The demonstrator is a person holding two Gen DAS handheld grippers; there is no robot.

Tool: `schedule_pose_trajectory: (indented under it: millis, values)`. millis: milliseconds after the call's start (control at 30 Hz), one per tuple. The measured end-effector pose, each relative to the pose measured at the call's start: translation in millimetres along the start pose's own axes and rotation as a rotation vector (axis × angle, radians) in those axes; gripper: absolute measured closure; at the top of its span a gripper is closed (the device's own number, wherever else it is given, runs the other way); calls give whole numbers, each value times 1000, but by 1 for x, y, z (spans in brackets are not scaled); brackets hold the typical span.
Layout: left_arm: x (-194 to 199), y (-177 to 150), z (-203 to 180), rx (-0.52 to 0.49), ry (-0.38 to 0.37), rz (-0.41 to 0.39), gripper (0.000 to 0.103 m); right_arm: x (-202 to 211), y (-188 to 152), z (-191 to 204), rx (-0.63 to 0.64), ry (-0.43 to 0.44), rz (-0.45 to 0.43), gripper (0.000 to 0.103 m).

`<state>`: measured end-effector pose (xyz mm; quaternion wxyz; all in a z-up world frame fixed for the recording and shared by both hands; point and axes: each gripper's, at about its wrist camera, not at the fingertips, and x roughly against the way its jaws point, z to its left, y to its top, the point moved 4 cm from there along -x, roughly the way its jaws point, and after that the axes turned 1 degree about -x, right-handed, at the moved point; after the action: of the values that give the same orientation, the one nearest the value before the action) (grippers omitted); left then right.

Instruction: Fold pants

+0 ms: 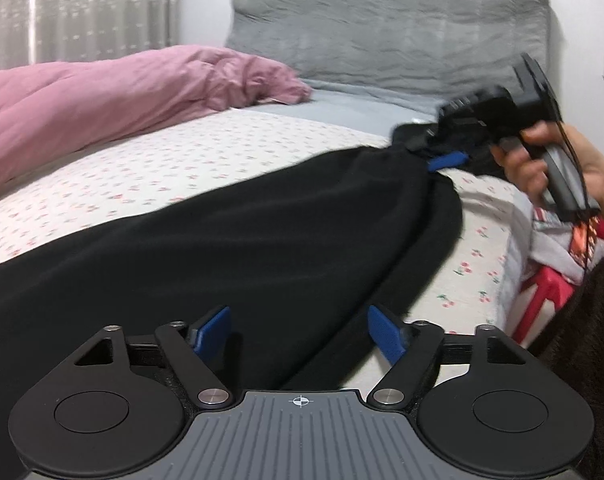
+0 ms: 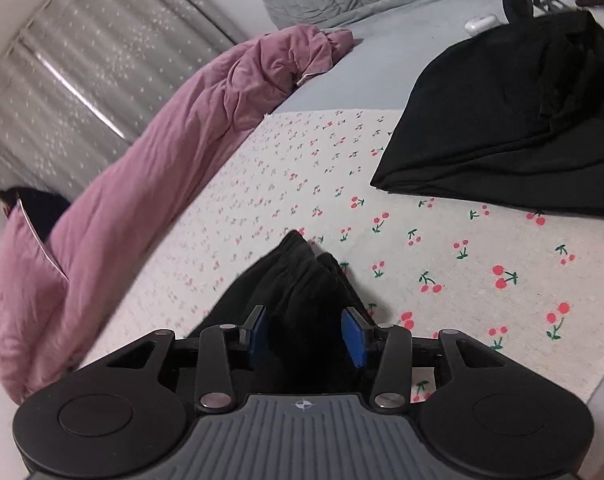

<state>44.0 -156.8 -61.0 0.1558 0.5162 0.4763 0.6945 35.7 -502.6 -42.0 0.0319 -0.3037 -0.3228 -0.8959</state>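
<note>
A pink quilt (image 1: 101,96) lies bunched along the far left of the bed. Black pants (image 1: 221,232) stretch across the cherry-print sheet (image 1: 141,168). The left gripper (image 1: 299,334) hovers low over them, its blue fingers spread apart and holding nothing. Farther right, the right gripper (image 2: 308,330) is clamped on a bunched end of the pants, lifting it off the sheet.
</note>
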Motion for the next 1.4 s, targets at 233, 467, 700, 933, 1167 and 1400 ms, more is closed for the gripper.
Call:
schedule_pose_trajectory:
  millis: [233, 467, 700, 933, 1167, 1400]
  values:
    - [-21, 3, -17, -35, -19, 22, 34, -5, 1, 2, 31, -17, -16, 61]
    - [-23, 8, -17, -7, -41, 18, 34, -6, 3, 10, 71, -13, 0, 64]
    - [-28, 13, -17, 5, -27, 21, 34, -17, -8, 23, 134, -52, 82, 65]
    - [-33, 18, -22, 1, 9, 13, 35, 1, 18, 45, 104, 75, -3, 96]
    - [-17, 28, -11, 15, 187, -111, 100, 6, 21, 55, 116, 84, -15, 96]
    - [9, 31, -27, -83, 138, -111, 100, 33, 8, 33, 137, 69, 30, 96]
